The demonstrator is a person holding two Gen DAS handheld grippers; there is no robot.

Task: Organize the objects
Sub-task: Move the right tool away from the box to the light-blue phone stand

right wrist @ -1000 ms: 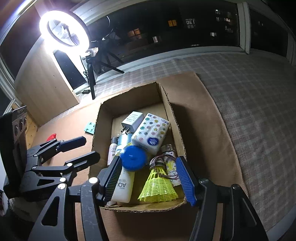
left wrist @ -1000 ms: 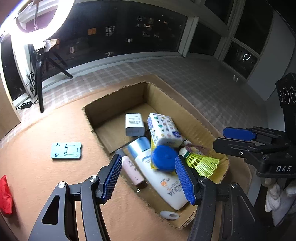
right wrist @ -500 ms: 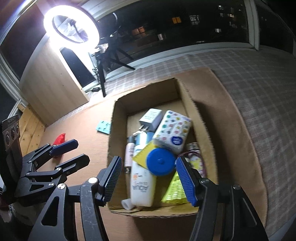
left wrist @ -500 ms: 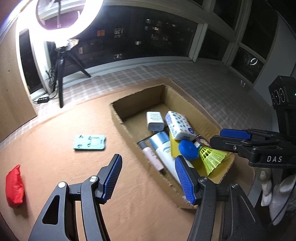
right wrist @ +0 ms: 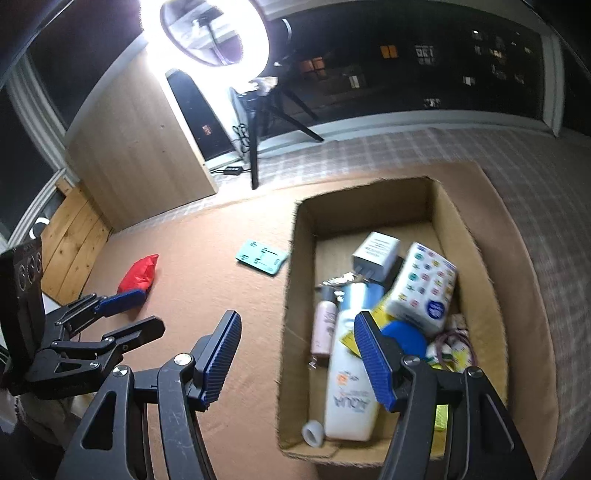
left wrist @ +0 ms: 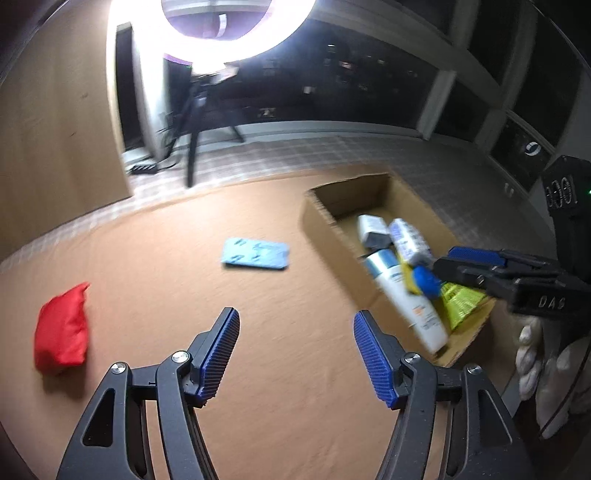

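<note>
- Since a second ago, your left gripper (left wrist: 295, 350) has swung away from the cardboard box (right wrist: 291, 295) and now points at the open tan mat (left wrist: 184, 280); the box has slid to the right edge of its view.
- Your right gripper (right wrist: 297, 354) has also shifted left, so its left finger hangs over the mat and its right finger over the box's near half.
- Both sets of jaws are spread wide and pinch nothing.
- Nearest you in the box, a white sunscreen tube (right wrist: 351, 387) lies lengthwise, its cap (right wrist: 312, 432) toward the near wall.
- A small pink bottle (right wrist: 323, 328) lies just beside the tube on its left.
- A round blue lid (right wrist: 404, 338) sits next to the tube, partly behind your right finger.
- A yellow shuttlecock (left wrist: 461, 299) lies in the near right corner; in the right wrist view it is mostly hidden.
- A patterned tissue pack (right wrist: 424, 284) leans tilted above the lid.
- A white charger (right wrist: 375, 254) rests behind it, near the middle of the box floor.
- Out on the mat, a red pouch (left wrist: 62, 332) lies to the left, well apart from the box.
- A light blue flat plate (left wrist: 255, 253) lies farther back, near the box's left wall but not touching.
- At the far end, a ring light (right wrist: 214, 33) glares on its tripod (right wrist: 266, 122) before dark windows.
</note>
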